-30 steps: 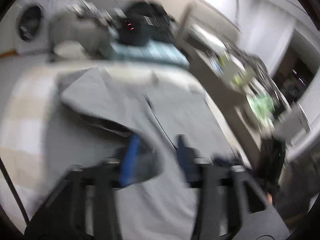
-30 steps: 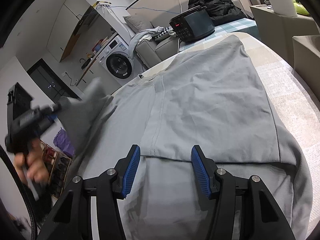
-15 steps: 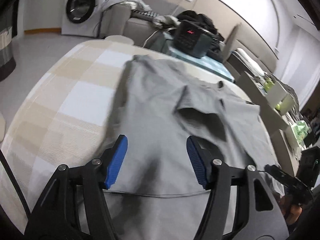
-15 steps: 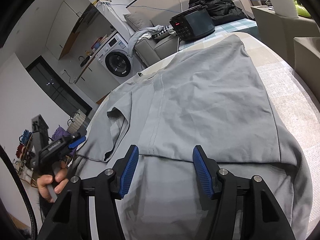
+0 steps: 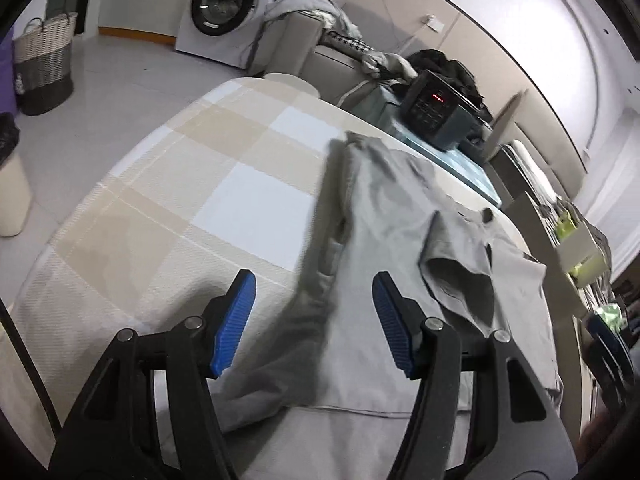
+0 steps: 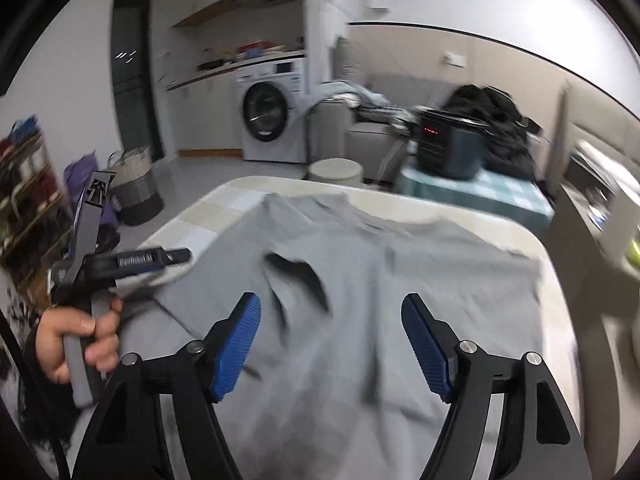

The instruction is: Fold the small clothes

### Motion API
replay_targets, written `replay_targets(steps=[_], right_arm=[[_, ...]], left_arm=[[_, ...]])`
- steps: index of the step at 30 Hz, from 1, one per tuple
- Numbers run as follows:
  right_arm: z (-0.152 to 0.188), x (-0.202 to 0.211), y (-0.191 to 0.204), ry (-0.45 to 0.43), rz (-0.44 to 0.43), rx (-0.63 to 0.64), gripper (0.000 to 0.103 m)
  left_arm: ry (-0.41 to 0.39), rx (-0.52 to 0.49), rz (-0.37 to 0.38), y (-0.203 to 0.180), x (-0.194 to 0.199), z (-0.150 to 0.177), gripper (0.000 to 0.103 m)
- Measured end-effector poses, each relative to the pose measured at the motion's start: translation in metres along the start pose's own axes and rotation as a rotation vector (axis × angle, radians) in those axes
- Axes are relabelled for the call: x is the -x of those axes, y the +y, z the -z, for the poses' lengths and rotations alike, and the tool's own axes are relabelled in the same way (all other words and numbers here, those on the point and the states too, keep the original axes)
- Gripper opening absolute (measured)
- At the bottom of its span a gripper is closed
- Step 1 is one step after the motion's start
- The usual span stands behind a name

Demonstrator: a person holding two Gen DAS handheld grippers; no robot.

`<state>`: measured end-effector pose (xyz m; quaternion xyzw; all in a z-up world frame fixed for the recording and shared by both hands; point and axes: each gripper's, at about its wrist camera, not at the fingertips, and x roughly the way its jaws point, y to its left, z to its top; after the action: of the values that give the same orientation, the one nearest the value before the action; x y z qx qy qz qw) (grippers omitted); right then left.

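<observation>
The grey T-shirt point(image 5: 384, 280) lies on the checked tablecloth point(image 5: 200, 184), 1 sleeve folded in; left gripper point(image 5: 314, 320) gapes empty above its edge; right gripper point(image 6: 332, 344), jaws just widened, empty; a shallow pinch could drag the fold askew.
</observation>
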<state>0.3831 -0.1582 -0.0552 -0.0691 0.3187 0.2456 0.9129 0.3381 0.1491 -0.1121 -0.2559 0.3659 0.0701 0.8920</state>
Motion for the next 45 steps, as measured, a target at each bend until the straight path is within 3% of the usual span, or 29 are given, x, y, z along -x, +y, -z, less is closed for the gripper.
replay_targets(steps=[2, 5, 7, 12, 13, 14, 15, 19, 21, 24, 27, 33, 38, 40, 42, 45], right_arm=[[-0.010, -0.035, 0.009, 0.061, -0.048, -0.024, 0.074], [-0.013, -0.087, 0.023, 0.162, -0.039, -0.001, 0.069], [-0.014, -0.115, 0.022, 0.216, -0.095, -0.058, 0.068], [-0.022, -0.155, -0.001, 0.226, -0.203, -0.273, 0.068], [-0.026, -0.160, -0.006, 0.216, -0.208, -0.301, 0.064], [-0.032, -0.164, -0.011, 0.204, -0.204, -0.328, 0.055], [-0.039, -0.168, -0.019, 0.188, -0.177, -0.358, 0.054], [-0.054, -0.168, -0.070, 0.126, 0.058, -0.507, 0.054], [-0.053, -0.158, -0.085, 0.122, 0.044, -0.561, 0.054], [-0.047, -0.139, -0.081, 0.101, 0.090, -0.481, 0.054], [-0.033, -0.138, -0.073, 0.170, 0.004, -0.432, 0.054], [-0.014, -0.138, -0.042, 0.235, -0.047, -0.304, 0.054], [0.007, -0.130, 0.021, 0.263, -0.099, -0.007, 0.054], [0.017, -0.132, 0.032, 0.301, -0.077, 0.069, 0.054], [0.024, -0.123, 0.031, 0.294, 0.020, 0.120, 0.054], [0.032, -0.092, 0.018, 0.271, 0.079, 0.103, 0.054]], left_arm=[[0.021, -0.017, 0.001, -0.006, -0.006, 0.001, 0.058], [0.050, -0.027, 0.003, -0.011, -0.015, 0.003, 0.058], [0.043, -0.031, 0.000, -0.014, -0.016, 0.004, 0.058], [0.044, -0.020, 0.012, -0.014, -0.017, 0.004, 0.058], [0.045, -0.017, 0.015, -0.014, -0.017, 0.004, 0.058], [0.045, -0.014, 0.017, -0.013, -0.018, 0.004, 0.058], [0.045, -0.012, 0.020, -0.013, -0.018, 0.003, 0.058], [0.043, -0.003, 0.028, -0.011, -0.018, 0.003, 0.058], [0.044, 0.001, 0.029, -0.011, -0.018, 0.003, 0.058], [0.045, 0.006, 0.026, -0.011, -0.018, 0.002, 0.058], [0.043, -0.003, 0.019, -0.013, -0.018, 0.003, 0.058], [0.036, -0.029, 0.003, -0.017, -0.016, 0.006, 0.058], [0.032, -0.049, -0.009, -0.020, -0.016, 0.007, 0.058], [0.031, -0.051, -0.007, -0.019, -0.016, 0.007, 0.058], [0.030, -0.051, -0.006, -0.019, -0.016, 0.007, 0.058], [0.027, -0.053, -0.006, -0.019, -0.016, 0.008, 0.058]])
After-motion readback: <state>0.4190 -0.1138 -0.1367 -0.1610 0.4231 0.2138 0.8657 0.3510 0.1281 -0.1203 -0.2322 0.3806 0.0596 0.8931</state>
